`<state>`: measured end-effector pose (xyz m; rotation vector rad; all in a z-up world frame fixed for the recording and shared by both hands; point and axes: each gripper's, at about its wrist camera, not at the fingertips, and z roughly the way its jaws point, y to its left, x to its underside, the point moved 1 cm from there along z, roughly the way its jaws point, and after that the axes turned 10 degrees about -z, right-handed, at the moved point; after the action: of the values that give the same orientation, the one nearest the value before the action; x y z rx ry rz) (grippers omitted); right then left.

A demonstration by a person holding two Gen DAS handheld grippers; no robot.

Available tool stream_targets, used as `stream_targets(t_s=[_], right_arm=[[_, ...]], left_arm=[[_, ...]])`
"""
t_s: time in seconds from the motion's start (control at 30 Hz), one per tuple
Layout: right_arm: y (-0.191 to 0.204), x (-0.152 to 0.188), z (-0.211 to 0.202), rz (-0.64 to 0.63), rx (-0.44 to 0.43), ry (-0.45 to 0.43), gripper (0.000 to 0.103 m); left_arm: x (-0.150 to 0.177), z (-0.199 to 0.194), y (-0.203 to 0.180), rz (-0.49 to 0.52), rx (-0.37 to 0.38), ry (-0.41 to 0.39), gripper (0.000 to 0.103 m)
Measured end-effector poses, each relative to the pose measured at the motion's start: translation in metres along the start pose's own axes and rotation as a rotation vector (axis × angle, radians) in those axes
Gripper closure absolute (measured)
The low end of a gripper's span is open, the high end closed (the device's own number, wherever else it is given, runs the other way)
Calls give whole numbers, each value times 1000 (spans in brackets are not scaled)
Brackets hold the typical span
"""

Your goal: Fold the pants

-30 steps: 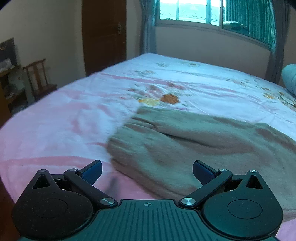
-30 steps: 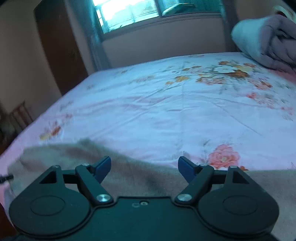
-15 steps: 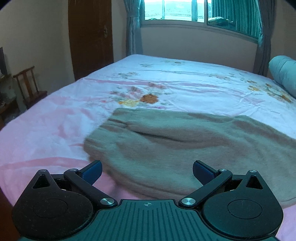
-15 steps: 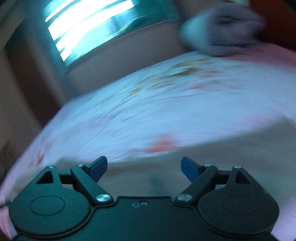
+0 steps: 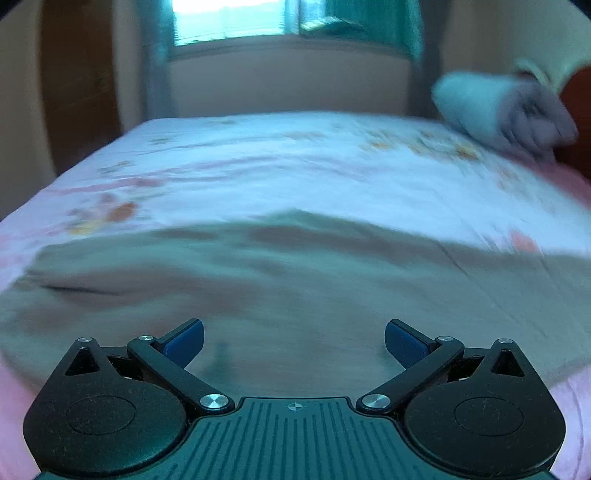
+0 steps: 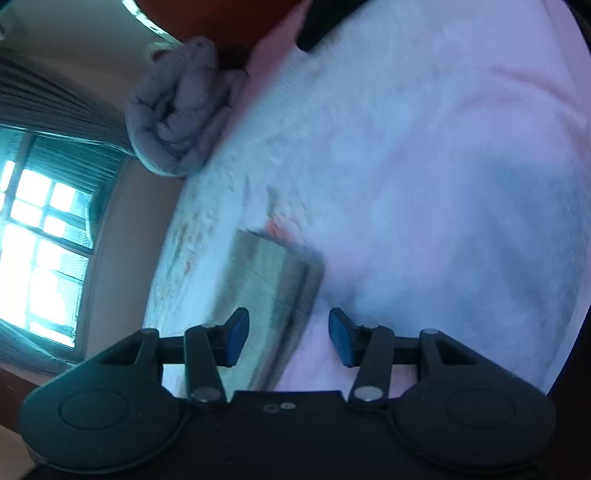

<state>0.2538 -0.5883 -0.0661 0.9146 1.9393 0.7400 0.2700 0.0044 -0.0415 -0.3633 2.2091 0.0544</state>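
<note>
Lying across the near part of the bed, the tan pants spread left to right over the pink floral sheet. Left gripper hangs above them, jaws wide apart, nothing held. Right gripper, rolled sideways, jaws closing around the pants' end without pressing it yet. Rolled blanket far right; window behind.

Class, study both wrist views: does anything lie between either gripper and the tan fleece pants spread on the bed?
Nothing visible does. The left gripper hangs open directly over the tan fleece pants. The right gripper, jaws closing, already has a pant edge between its fingers, not yet pinched.
</note>
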Motion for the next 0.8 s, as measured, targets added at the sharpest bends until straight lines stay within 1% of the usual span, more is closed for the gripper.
stream_targets(t_s=[0.03, 0.07, 0.1, 0.13, 0.17, 0.2, 0.23, 0.3, 0.33, 0.37, 0.4, 0.43, 0.47, 0.5, 0.53, 0.6, 0.63, 0.8], right_arm=[[0, 1, 3, 1, -6, -2, 62], [0, 0, 4, -4, -11, -3, 62], [1, 0, 5, -12, -19, -1, 62], [2, 0, 6, -19, -22, 0, 62], [3, -1, 3, -25, -27, 2, 62], [4, -1, -1, -34, -35, 5, 62], [4, -3, -1, -46, -42, 5, 62], [2, -3, -2, -56, -55, 14, 63], [1, -3, -1, -60, -55, 17, 65], [-1, -3, -3, -64, -55, 17, 66], [-1, -3, -4, -68, -62, 15, 66], [-2, -3, -5, -69, -69, 15, 66], [-3, -2, -7, -67, -72, 12, 66], [-4, -3, -9, -63, -77, 7, 66], [-5, -3, -12, -57, -83, 0, 66], [-8, -4, -13, -52, -90, -1, 66], [-9, -4, -12, -48, -92, 1, 66], [-10, -4, -12, -50, -112, -2, 67]], left_arm=[[11, 12, -19, 29, -8, 58, 0], [23, 20, -34, 47, -40, 81, 0], [28, 17, -45, 53, -85, 46, 0], [29, 11, -55, 45, -98, 30, 0], [29, 3, -66, 19, -48, 20, 0], [30, -3, -76, 10, -16, 8, 0], [33, -11, -94, 26, 12, -16, 0], [40, -22, -128, 79, 102, -53, 0], [43, -22, -142, 104, 137, -41, 0], [49, -14, -161, 137, 167, 32, 0], [54, -6, -176, 156, 150, 92, 0], [55, -6, -183, 149, 113, 71, 0], [53, -11, -189, 123, 117, 45, 0], [52, -15, -195, 95, 150, 38, 0], [54, -16, -199, 85, 160, 33, 0], [62, -7, -208, 107, 152, 82, 0], [67, -4, -209, 97, 138, 76, 0], [68, -2, -210, 75, 122, 61, 0]])
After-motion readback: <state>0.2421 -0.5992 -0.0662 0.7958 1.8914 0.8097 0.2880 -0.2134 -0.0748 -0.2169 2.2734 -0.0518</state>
